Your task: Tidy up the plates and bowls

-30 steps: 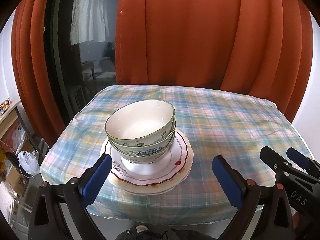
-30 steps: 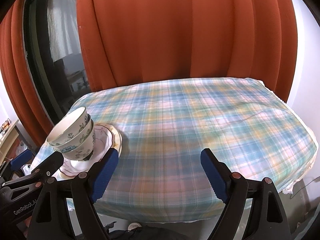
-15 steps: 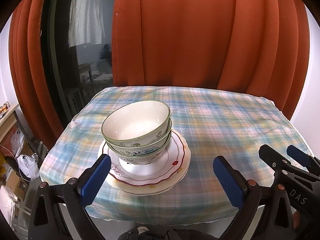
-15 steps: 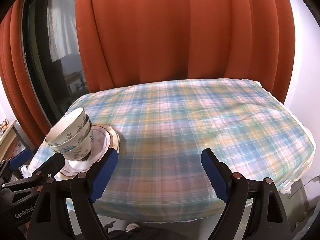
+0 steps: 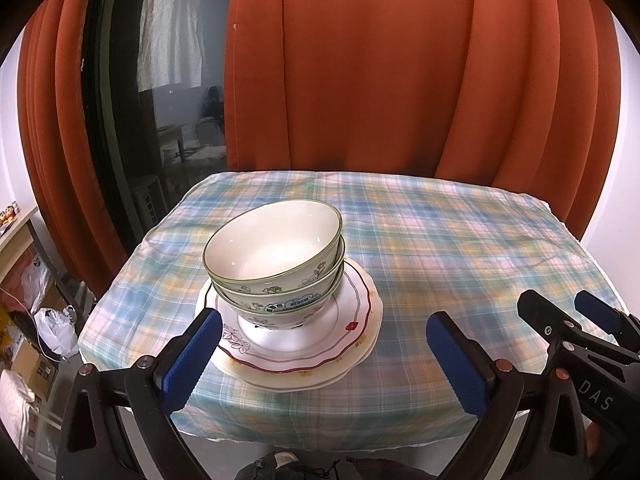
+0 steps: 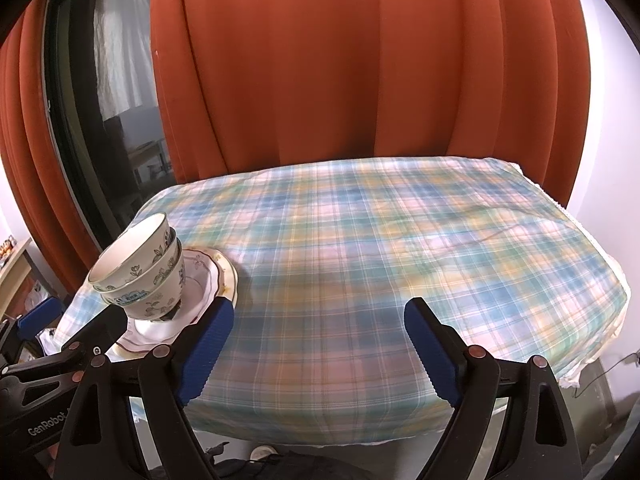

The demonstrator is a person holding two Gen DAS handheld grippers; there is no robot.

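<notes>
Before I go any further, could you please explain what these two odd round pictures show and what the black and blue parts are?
Each picture comes from a fisheye camera mounted on a hand-held claw, looking forward along its two blue-padded fingers. A person holds one claw in each hand; there is no robot arm. The left claw faces a stack of bowls sitting on stacked plates. The right claw faces mostly bare checked tablecloth, with the same stack at its left. Both claws are open and hold nothing. Orange curtains hang behind the table.

Left tongs (image 5: 324, 354) spread wide, right tongs (image 6: 318, 346) likewise, both empty
</notes>
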